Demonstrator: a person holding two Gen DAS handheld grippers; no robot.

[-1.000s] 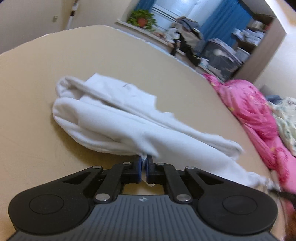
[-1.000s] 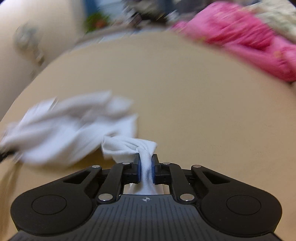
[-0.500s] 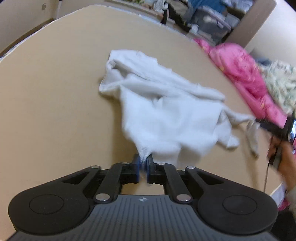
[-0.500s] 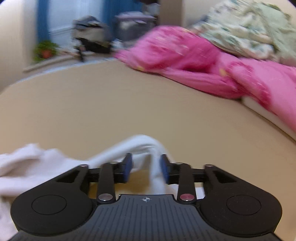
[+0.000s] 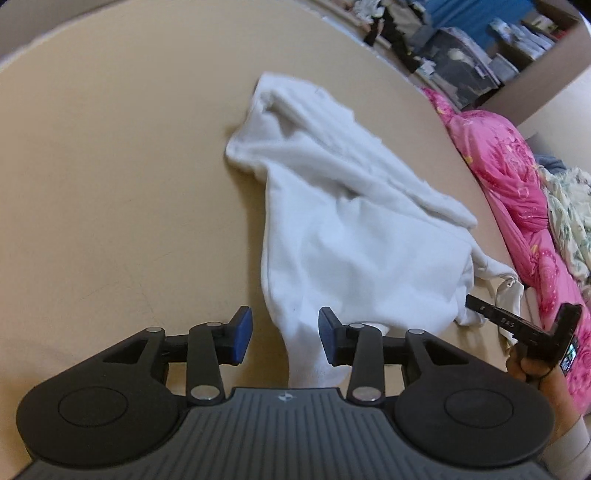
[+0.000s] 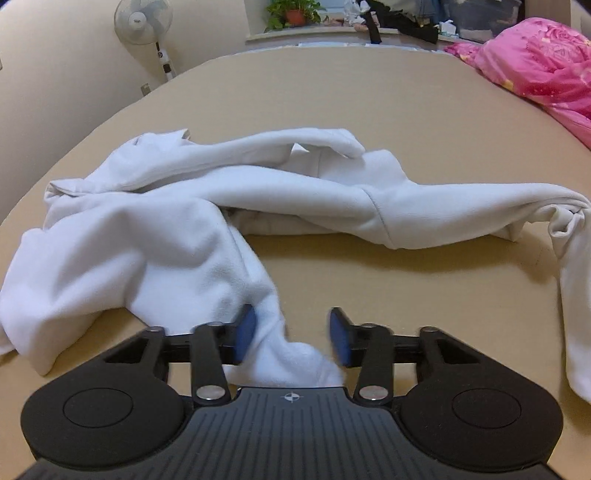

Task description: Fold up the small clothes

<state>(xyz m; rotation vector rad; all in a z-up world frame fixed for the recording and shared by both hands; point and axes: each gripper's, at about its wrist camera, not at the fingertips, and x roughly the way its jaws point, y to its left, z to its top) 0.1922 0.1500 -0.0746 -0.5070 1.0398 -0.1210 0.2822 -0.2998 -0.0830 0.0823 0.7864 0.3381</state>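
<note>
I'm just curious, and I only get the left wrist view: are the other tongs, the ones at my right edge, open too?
Observer: Yes. The right tongs stand open, and an end of the white garment lies loose between them.
Visitor: What's behind the cloth from that side?
Observer: A standing fan by the wall.
Visitor: Anything else?
Observer: A potted plant on the ledge.

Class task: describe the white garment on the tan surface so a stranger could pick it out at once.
Find the wide tan surface beside the pink floral quilt. On it lies a crumpled white knit garment, its long limbs sprawled. It is the only white cloth on that surface.
</note>
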